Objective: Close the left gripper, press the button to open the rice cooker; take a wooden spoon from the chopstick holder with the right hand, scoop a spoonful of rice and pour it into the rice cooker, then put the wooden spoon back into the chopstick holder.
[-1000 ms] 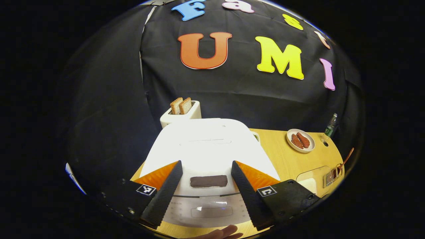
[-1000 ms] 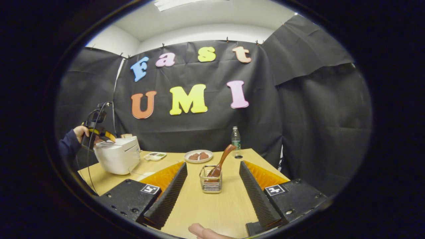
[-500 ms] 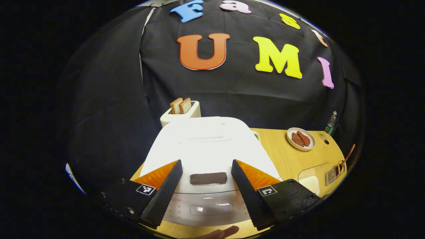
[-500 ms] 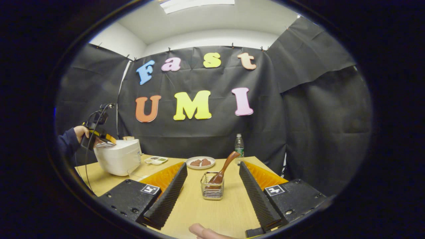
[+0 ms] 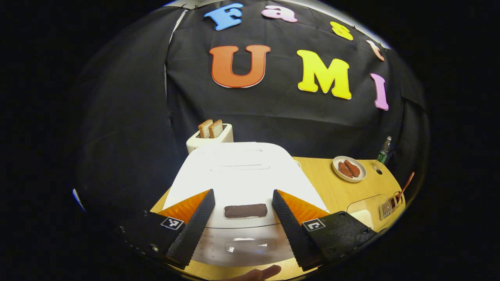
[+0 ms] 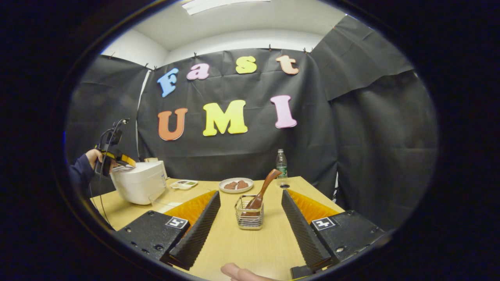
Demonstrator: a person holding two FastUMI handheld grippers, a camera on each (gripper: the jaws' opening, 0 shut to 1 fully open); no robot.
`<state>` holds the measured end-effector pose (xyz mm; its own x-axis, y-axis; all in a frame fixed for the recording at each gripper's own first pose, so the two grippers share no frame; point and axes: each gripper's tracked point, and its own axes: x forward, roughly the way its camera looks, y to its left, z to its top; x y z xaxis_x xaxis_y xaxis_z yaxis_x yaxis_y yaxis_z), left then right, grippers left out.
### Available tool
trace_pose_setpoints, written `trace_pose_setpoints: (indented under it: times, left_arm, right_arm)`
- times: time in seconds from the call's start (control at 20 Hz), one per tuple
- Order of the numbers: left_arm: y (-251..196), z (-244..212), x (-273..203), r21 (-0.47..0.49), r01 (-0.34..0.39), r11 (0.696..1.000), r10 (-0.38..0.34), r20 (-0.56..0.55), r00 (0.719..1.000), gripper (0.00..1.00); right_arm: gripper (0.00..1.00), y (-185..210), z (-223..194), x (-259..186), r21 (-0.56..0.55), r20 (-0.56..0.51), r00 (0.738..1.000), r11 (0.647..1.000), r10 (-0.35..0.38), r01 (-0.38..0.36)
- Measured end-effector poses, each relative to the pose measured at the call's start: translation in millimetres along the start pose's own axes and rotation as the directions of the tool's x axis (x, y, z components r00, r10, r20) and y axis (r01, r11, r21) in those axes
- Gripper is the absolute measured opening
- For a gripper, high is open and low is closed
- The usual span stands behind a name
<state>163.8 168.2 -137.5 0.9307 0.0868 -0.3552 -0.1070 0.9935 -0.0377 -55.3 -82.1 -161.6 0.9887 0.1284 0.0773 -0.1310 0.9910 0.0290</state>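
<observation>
Button (image 5: 245,210) of the rice cooker (image 5: 242,175) lies straight ahead of the left gripper (image 5: 243,201), a dark bar on the front lip of the white lid, its long axis running crosswise between the two fingers. Those fingers stand spread, one to each side of the bar, touching neither it nor each other, so the closing that the task asks for first is not yet done. Seen from the right gripper view, the left gripper (image 6: 117,162) hangs over the top front of the rice cooker (image 6: 138,181), which sits near the left edge of the worktop (image 6: 250,246) with its lid down.

The press, in my judgement, turns on this alignment: once the fingers come together their tips should meet over the middle of the bar, and a short push downward and forward should reach it.

The right gripper (image 6: 250,212) is also spread and holds nothing. Directly ahead of it, between its fingers and apart from both, stands the wire chopstick holder (image 6: 249,212) toward the worktop's right side, with the wooden spoon (image 6: 262,191) in it, bowl down and handle leaning up and to the right. The right hand is clearly the nearer one for the spoon. A clear container (image 5: 369,210) sits between cooker and holder; its contents are hard to make out.
</observation>
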Motion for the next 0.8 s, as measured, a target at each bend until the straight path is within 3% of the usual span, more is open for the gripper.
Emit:
trace_pose_setpoints:
  times: [0.2, 0.35, 0.6, 0.8]
  left_arm:
    - [-12, 11, -18, -0.073, 0.066, 0.995, -0.06, 0.07, 0.996, 0.93]
    - [-10, 29, -41, -0.092, 0.072, 0.993, -0.057, 0.154, 0.986, 0.92]
    - [-30, 52, -102, -0.088, 0.106, 0.99, -0.077, 0.288, 0.955, 0.94]
    - [-44, 51, -144, -0.024, 0.067, 0.997, -0.054, 0.364, 0.93, 0.94]
  right_arm:
    - [0.99, -2, 6, -16, -0.017, 0.009, 1.0, 1.0, -0.024, 0.024]
    - [0.99, 4, 11, -27, -0.032, 0.021, 0.999, 0.999, -0.026, 0.027]
    - [0.99, 13, 18, -39, -0.035, 0.044, 0.999, 0.999, -0.006, 0.007]
    - [1.0, 10, 14, -43, -0.03, 0.035, 0.999, 1.0, 0.001, 0.0]
